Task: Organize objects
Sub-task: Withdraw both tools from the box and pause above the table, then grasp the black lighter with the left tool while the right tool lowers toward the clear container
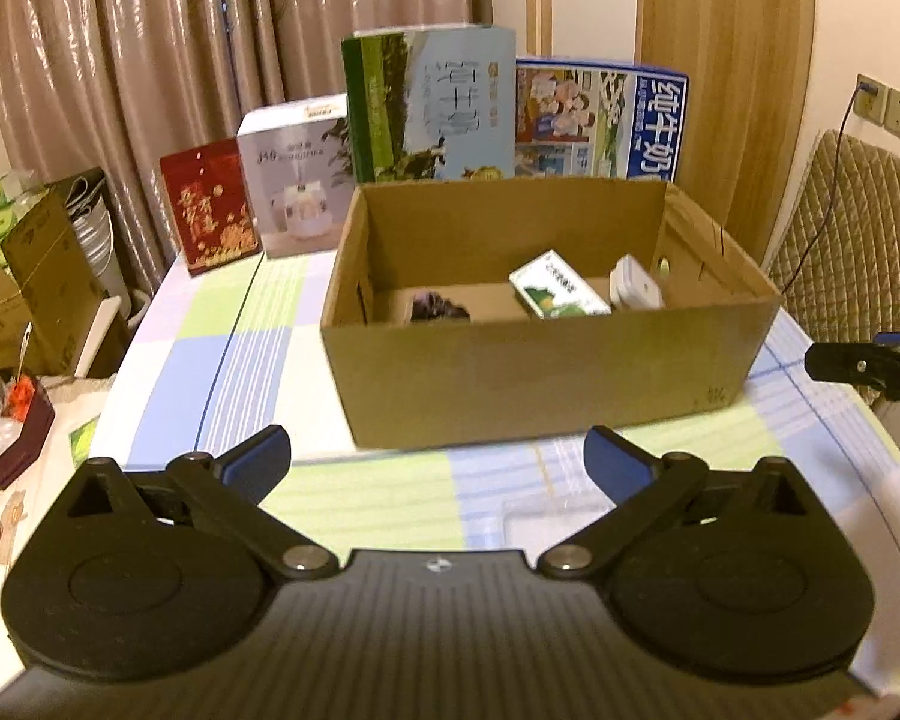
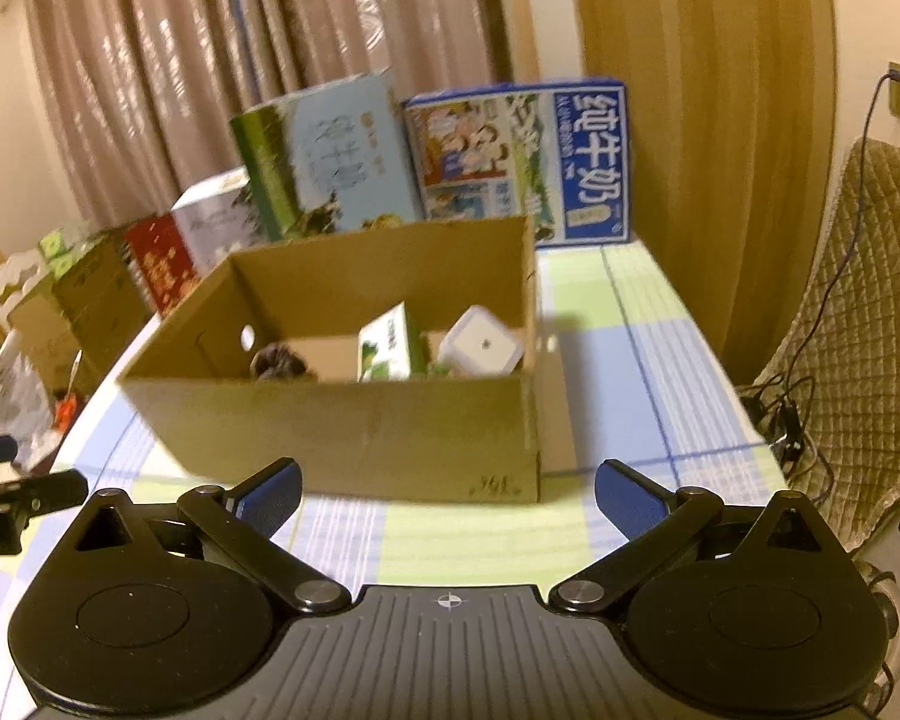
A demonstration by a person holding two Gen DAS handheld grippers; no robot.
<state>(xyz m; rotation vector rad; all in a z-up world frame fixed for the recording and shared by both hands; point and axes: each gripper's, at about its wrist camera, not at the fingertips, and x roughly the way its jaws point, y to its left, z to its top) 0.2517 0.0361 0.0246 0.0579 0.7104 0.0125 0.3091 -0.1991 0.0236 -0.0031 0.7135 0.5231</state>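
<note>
The left gripper, jaws wide and empty, faces the cardboard box.

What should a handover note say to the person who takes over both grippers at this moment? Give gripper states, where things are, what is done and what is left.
Left gripper: open, holding nothing.
Right gripper: open, holding nothing.
Cardboard box sits on the checked tablecloth, just ahead of both grippers.
Done: green-and-white carton, white square item and a dark item lie inside the box.
Left: no loose item shows near the box; the upright boxes behind it may need checking.
</note>
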